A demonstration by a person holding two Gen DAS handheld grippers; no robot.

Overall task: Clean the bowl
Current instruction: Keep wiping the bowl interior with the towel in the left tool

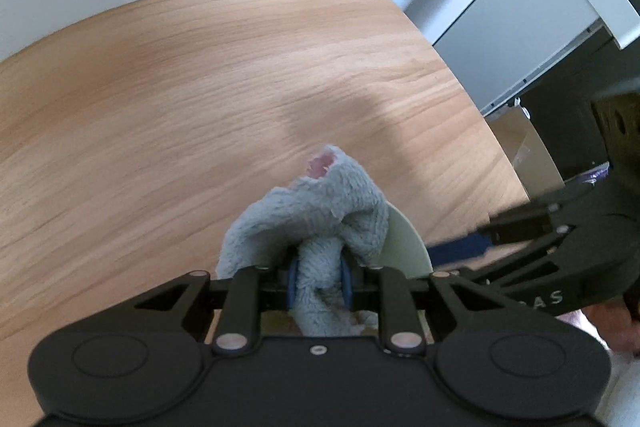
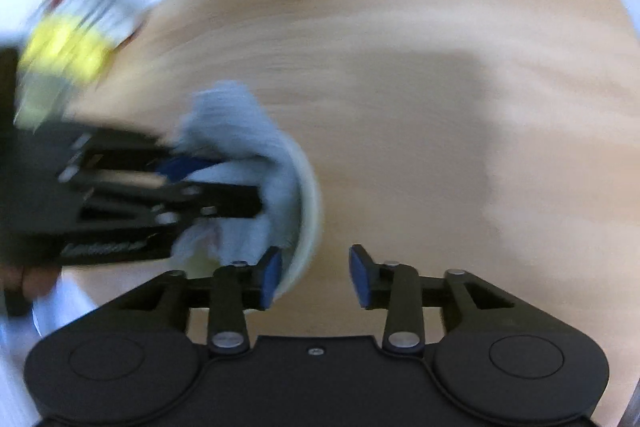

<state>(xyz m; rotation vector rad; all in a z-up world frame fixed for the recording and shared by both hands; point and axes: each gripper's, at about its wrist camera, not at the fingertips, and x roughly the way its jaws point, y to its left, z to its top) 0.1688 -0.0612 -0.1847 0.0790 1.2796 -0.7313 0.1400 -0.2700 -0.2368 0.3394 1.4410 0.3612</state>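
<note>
Now, the danger here is the bowl getting loose. The right tool stands with its blue pads apart, one pad just at the bowl's rim, the other out over bare worktop, and from this blurred view nothing looks pinched. If the left tool scrubs hard with no hold on the rim, the bowl could skid or tip off toward the worktop's near edge. A second risk: the grey-blue cloth is bunched thick between the left tool's pads, which are clamped on it, and a loose fold could snag the rim and drag the bowl along.

Placement, then. From the left wrist, only a pale sliver of bowl shows, just right of the cloth and partly hidden behind it. From the right wrist, the cloth sits inside the bowl, the left tool reaching in from the left. Whether the bowl rests on the worktop, I cannot tell.
</note>
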